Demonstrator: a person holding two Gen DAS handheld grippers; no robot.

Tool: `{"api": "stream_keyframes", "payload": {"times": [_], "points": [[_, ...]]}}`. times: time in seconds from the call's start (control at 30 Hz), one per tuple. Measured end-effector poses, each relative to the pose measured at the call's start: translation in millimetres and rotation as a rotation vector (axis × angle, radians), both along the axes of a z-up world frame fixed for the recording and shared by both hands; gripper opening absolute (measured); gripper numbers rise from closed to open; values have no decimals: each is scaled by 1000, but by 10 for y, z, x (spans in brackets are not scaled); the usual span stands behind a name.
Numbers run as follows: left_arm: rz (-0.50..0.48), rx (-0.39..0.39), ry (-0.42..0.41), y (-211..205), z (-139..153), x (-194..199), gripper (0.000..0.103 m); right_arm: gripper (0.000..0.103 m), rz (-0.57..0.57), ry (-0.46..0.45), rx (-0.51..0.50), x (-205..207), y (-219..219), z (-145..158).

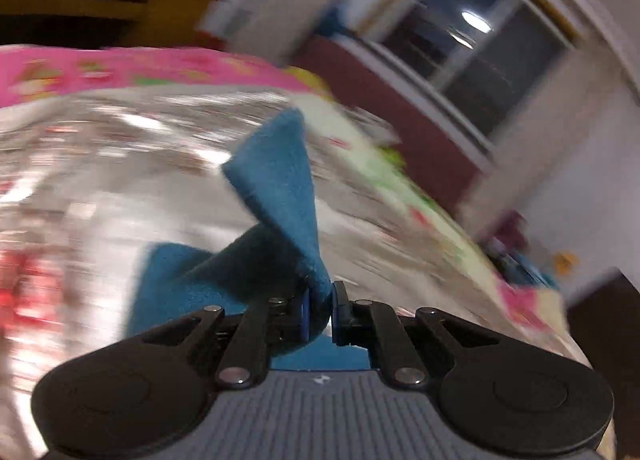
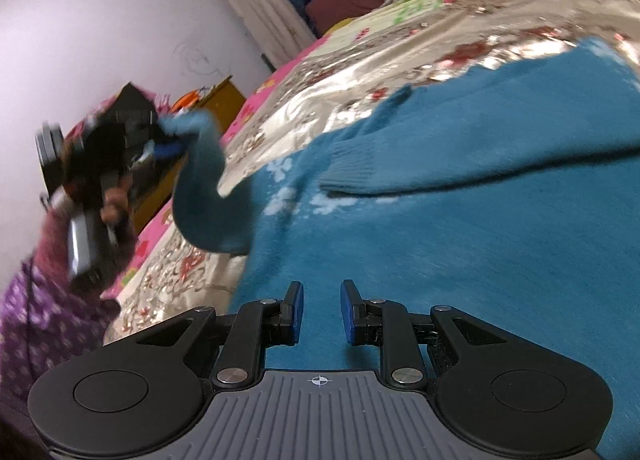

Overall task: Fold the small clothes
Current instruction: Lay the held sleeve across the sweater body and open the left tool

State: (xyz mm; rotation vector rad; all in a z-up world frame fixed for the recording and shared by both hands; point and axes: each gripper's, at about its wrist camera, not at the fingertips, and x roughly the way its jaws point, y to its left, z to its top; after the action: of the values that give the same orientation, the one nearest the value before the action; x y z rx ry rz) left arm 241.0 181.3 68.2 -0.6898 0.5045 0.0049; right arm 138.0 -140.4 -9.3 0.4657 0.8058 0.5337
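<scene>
Since the whole point is to get this little blue sweater (image 2: pixel 460 219) folded, I've got it spread flat on the bed, on top of the shiny floral bedspread (image 2: pixel 360 71), with one sleeve (image 2: pixel 420 167) lying across the body so the shape is narrower. The other sleeve (image 2: pixel 208 187) is the one I'm dealing with: my left gripper (image 1: pixel 320 306) has its fingers clamped tight on the cuff end, so the knit bunches into a twisted fan right at the pads. In the right wrist view you can see that same sleeve lifted off the bed in an arc, hanging from the left gripper (image 2: pixel 168 147) out by the bed's edge. I'd guess holding it up like that is so it can swing over the body without dragging the rest of the sweater out of place.

My right gripper (image 2: pixel 322 312) is hovering low over the sweater's body, fingers only a little way apart with nothing between them. Can't tell if the tips are brushing the knit or just above it. My read is it's parked there to pin the body down if the sleeve pull starts shifting things. The left wrist view is pretty smeared.
</scene>
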Motion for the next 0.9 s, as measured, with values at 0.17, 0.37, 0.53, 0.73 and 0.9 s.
{"api": "stream_keyframes", "payload": {"times": [0.17,0.37,0.53,0.73,0.9], "points": [[-251,54,-6,-1137,106,365,14,22,-77,27,66,-74,-338,-147],[-433,170,94,-2348,-279,681,14,22,-126,33,116,-63,-651,-250],[-500,312,177,-2830,-644,659,17,21,-137,47,81,-21,-772,-316],[-568,368,168,-2943,-576,633,20,21,-149,70,105,28,-869,-301],[-641,421,211,-3072,-625,656,20,21,-196,109,129,41,-979,-363]]}}
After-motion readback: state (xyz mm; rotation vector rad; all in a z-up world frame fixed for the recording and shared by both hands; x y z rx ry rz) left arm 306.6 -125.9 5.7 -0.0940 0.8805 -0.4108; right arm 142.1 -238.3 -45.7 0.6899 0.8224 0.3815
